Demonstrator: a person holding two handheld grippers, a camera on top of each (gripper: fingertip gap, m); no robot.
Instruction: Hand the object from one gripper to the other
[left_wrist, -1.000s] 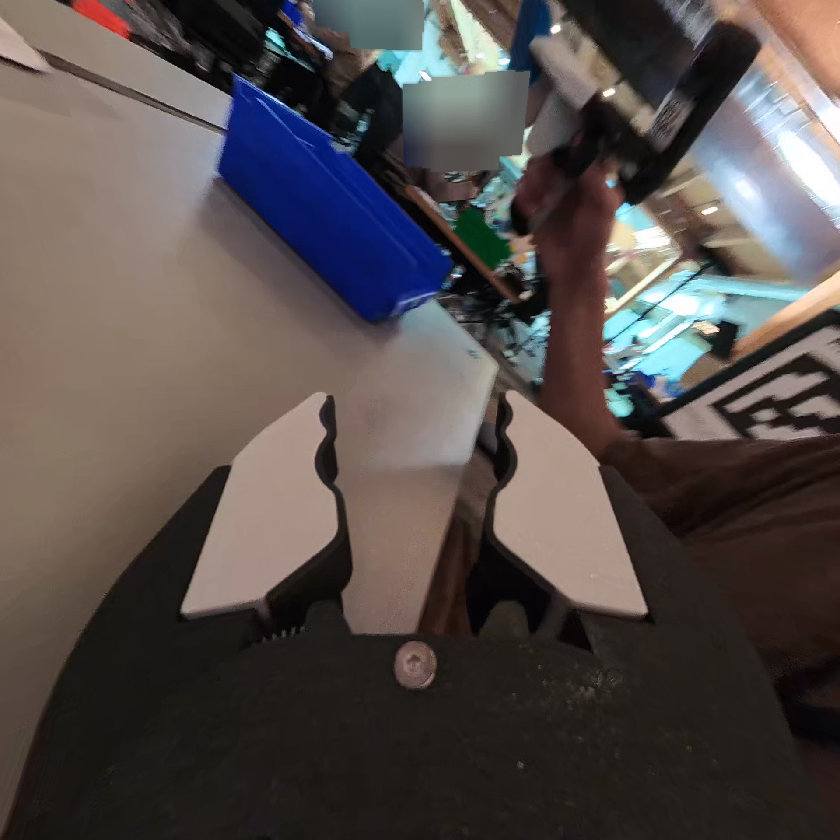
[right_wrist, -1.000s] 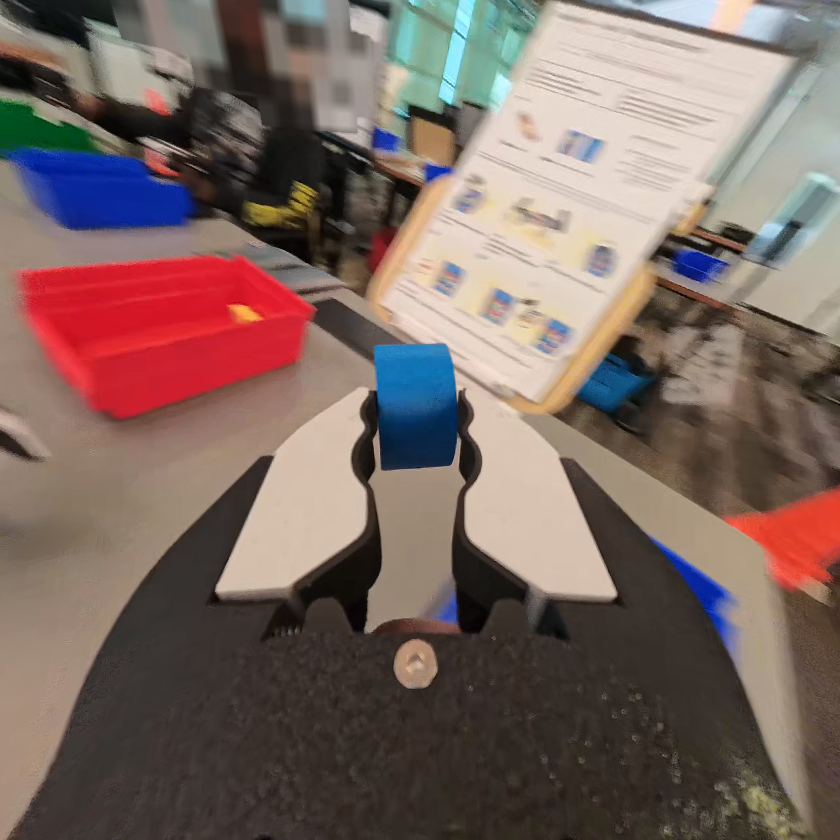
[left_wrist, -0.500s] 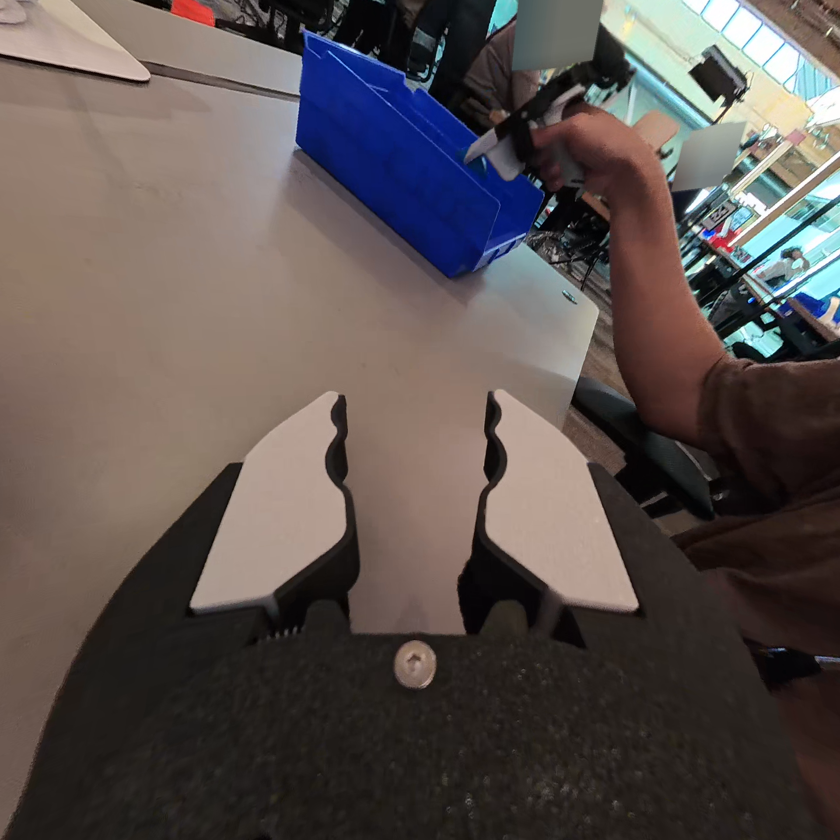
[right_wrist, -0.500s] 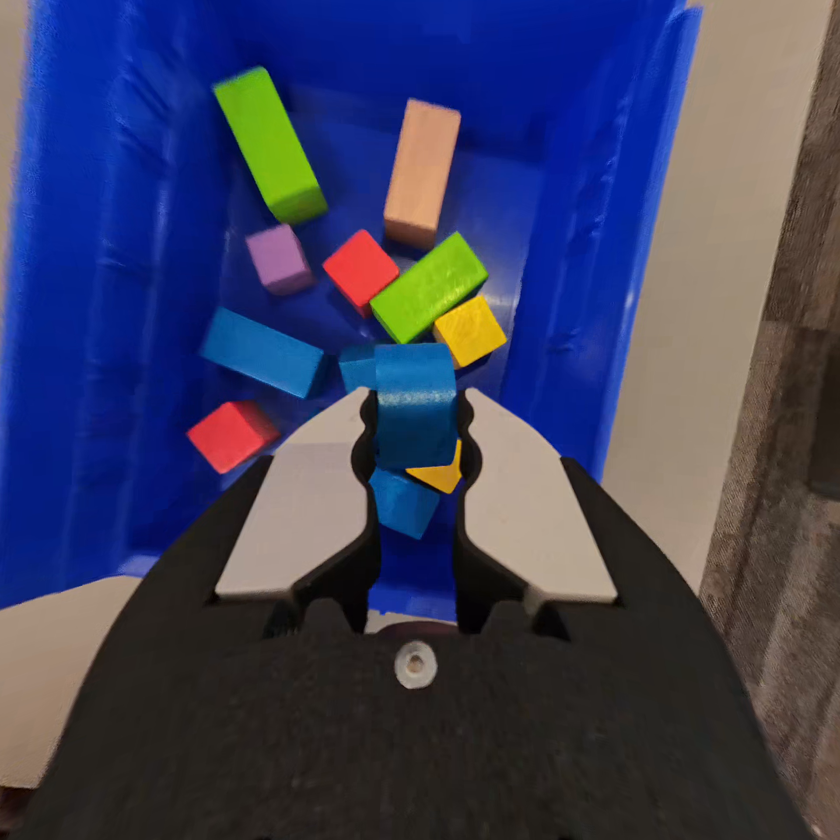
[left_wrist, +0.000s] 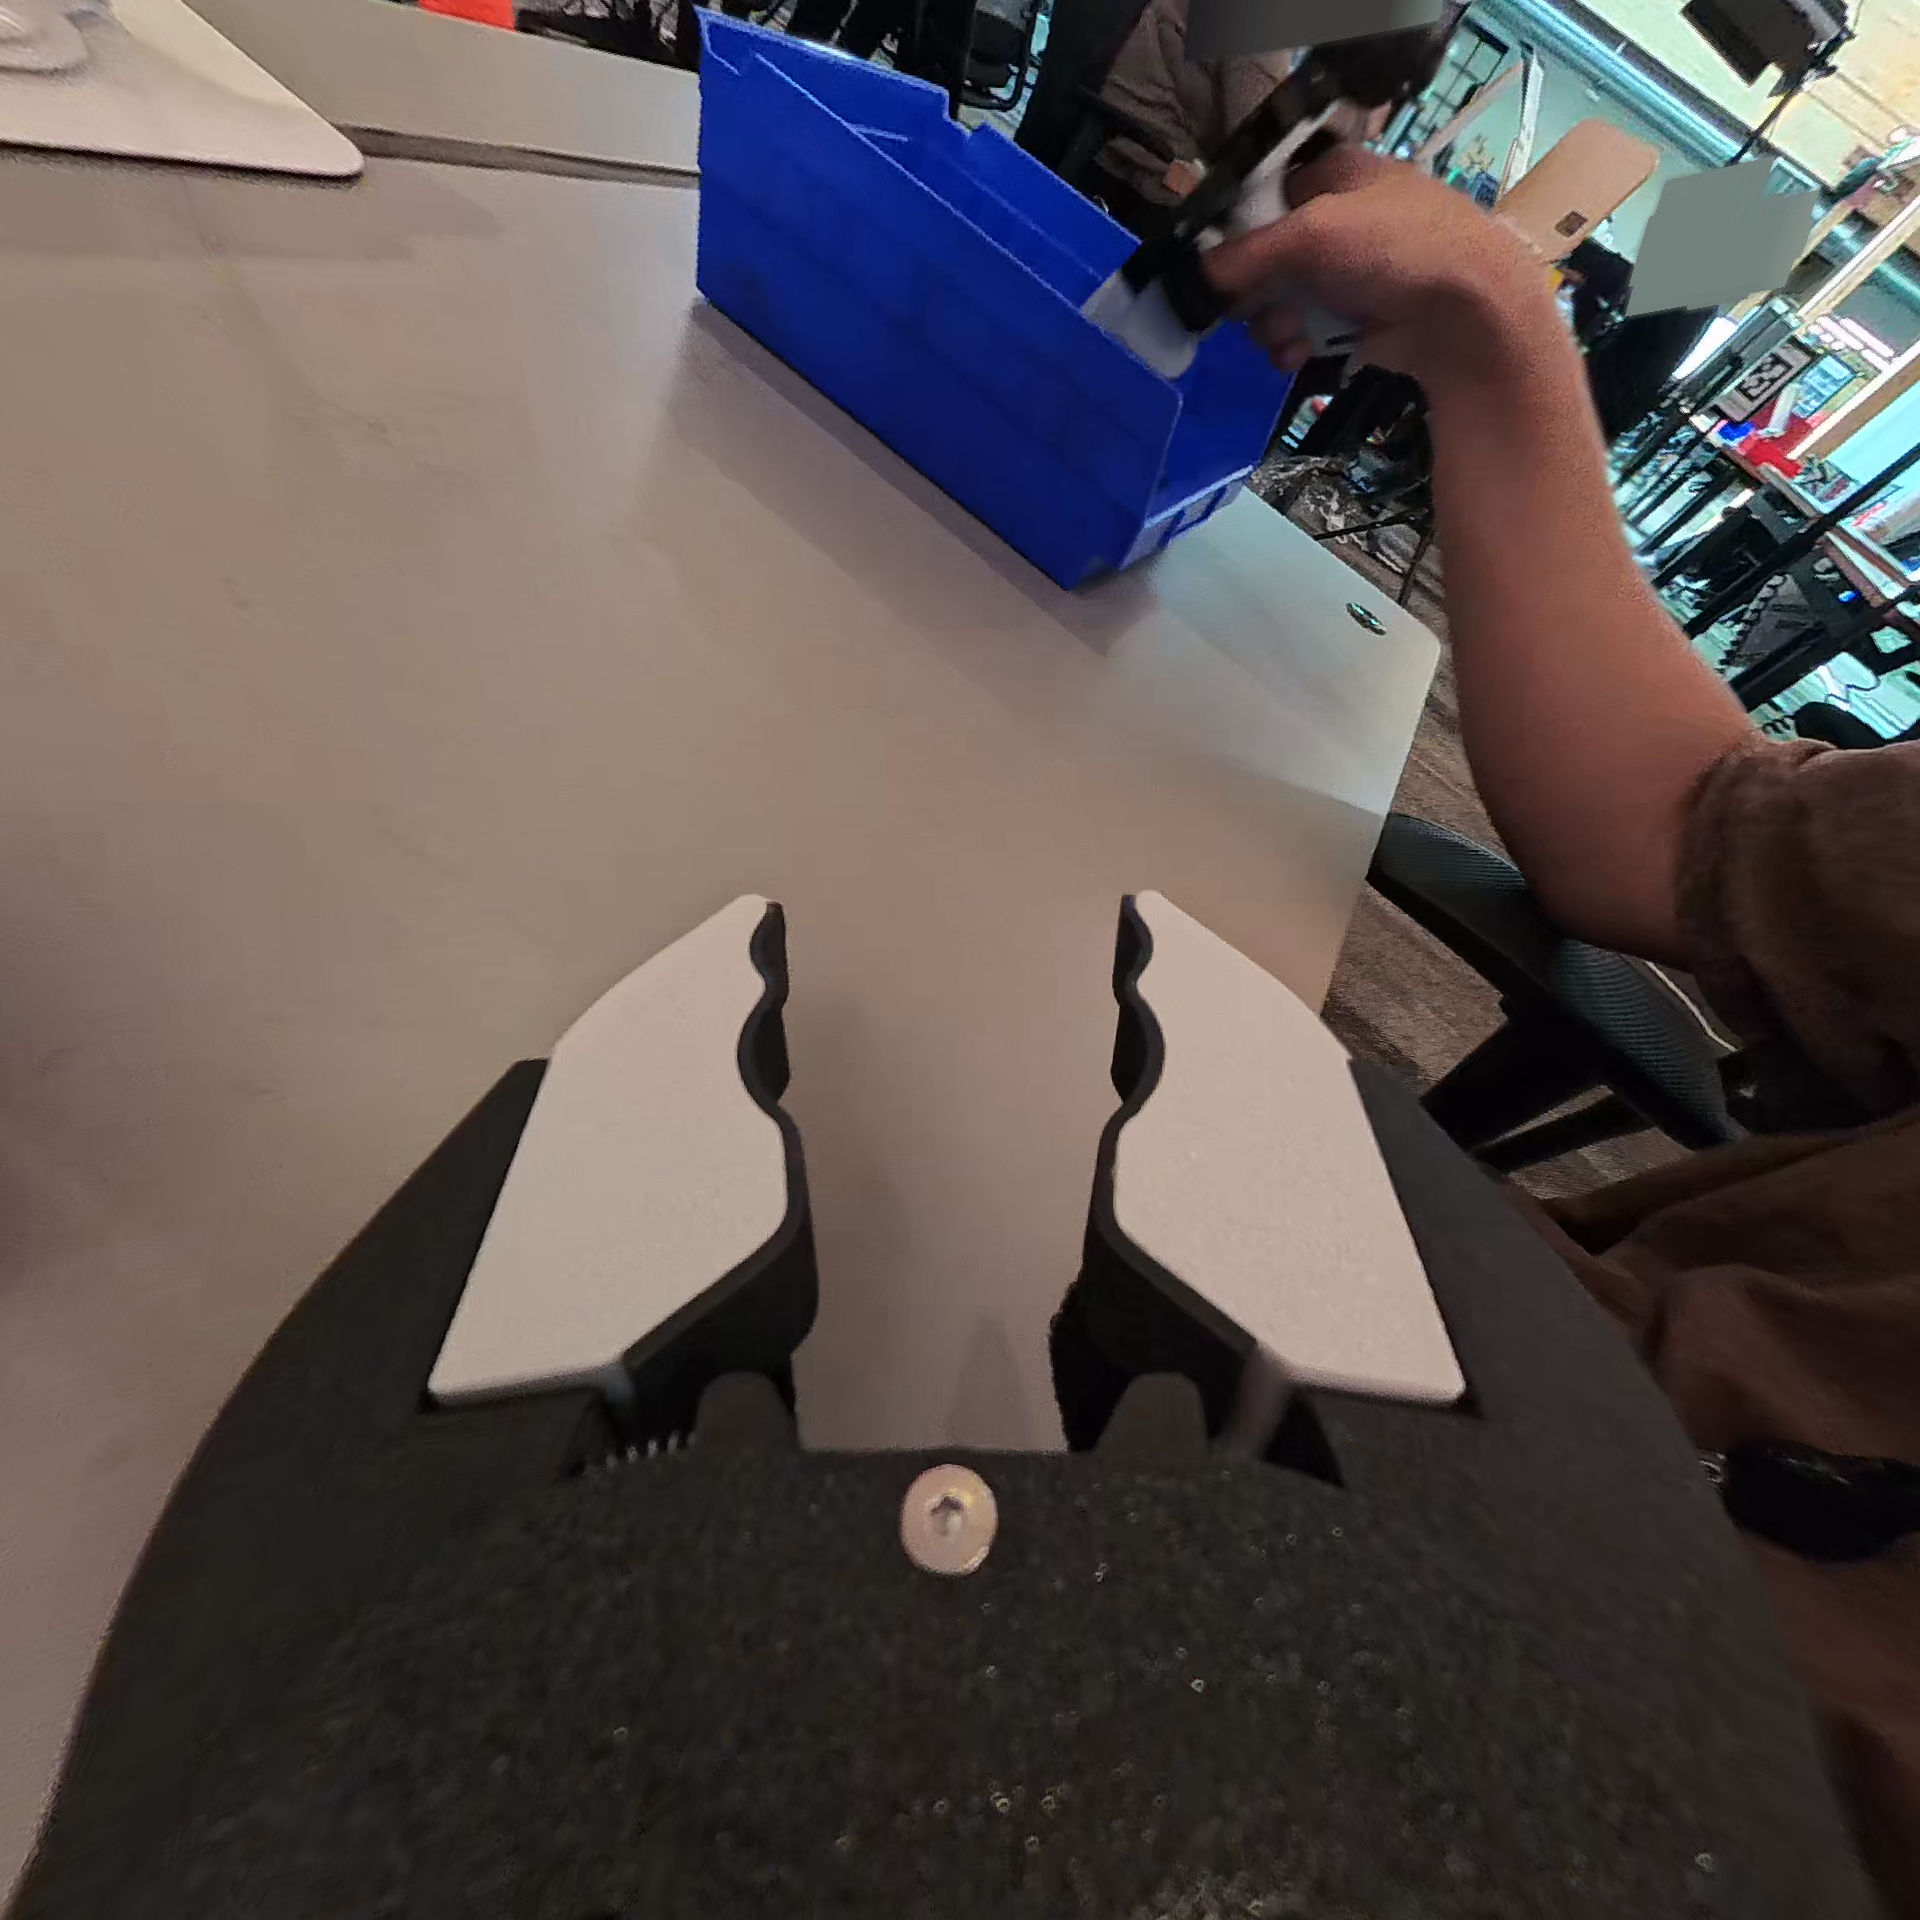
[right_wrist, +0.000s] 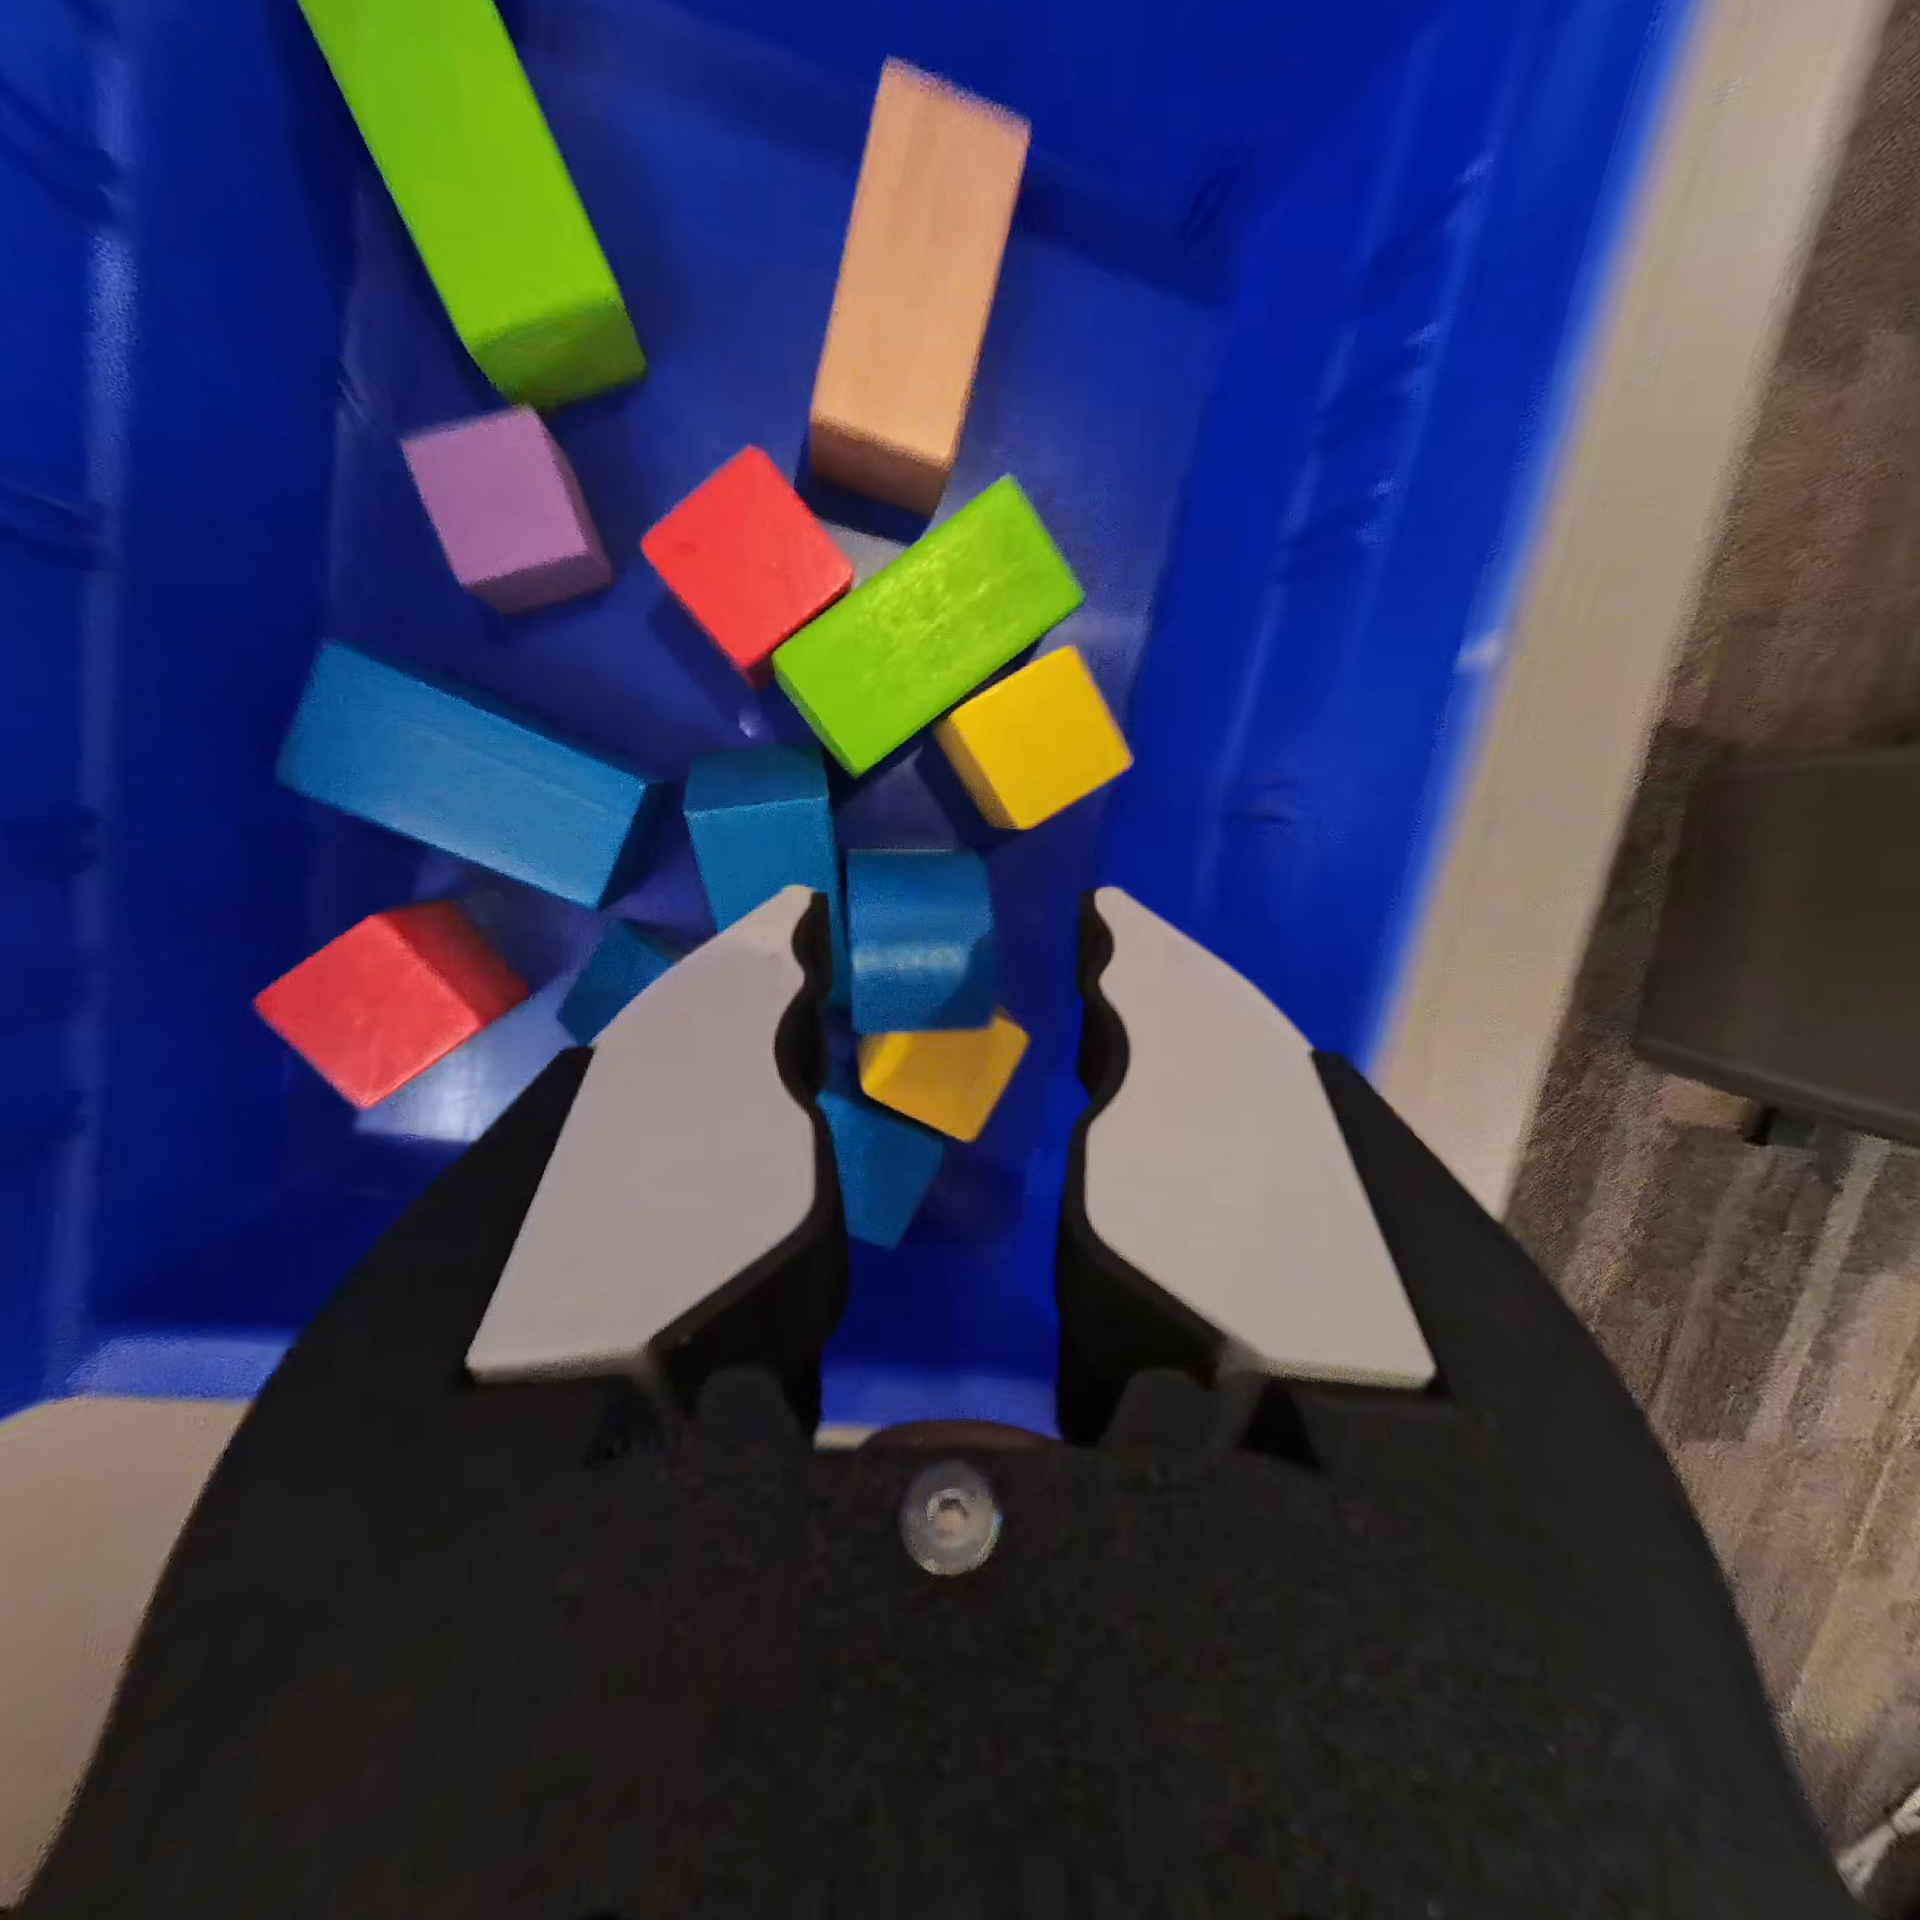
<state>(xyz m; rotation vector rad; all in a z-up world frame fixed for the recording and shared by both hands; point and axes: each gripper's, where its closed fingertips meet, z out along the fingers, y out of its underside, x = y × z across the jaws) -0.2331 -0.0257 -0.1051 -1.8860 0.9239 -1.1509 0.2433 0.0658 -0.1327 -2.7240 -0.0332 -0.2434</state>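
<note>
Lying loose | rounded blue block (right_wrist: 920, 940) | between spread right hand-held gripper (right_wrist: 943, 914)

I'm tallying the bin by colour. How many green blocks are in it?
2. A long green block lies at the blue bin's far left; a shorter one sits mid-bin between red and yellow cubes. The gripper may hide others.

place: lab/workshop | grey table (left_wrist: 520, 623), blue bin (left_wrist: 935, 343) (black stands behind)

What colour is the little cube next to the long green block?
Purple, right wrist view.
</note>
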